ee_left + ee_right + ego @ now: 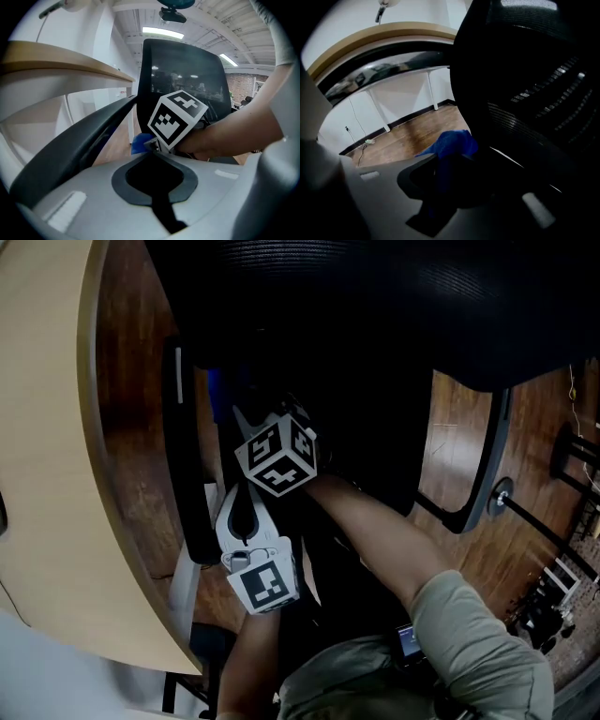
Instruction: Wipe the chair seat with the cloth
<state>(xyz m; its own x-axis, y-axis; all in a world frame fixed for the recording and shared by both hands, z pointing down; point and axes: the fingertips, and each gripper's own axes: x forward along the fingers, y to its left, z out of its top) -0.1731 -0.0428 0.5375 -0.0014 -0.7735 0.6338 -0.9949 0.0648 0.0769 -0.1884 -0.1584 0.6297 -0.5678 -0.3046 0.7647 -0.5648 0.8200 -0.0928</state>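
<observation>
The chair seat [375, 427] is lost in deep shadow in the head view, and its edges cannot be traced. The right gripper [443, 161] pinches the blue cloth [452, 142] in its fingers, just beside the black mesh chair back [534, 93]. The left gripper [153, 151] has its fingers pressed together on nothing. A black armrest [187, 474] and the curved bench [56, 446] crowd the left side.

The right forearm [380, 535] reaches forward and down, with the right gripper [449, 161] pinching the blue cloth [452, 141]. The left gripper [152, 151] sits just behind it, jaws together, empty.
</observation>
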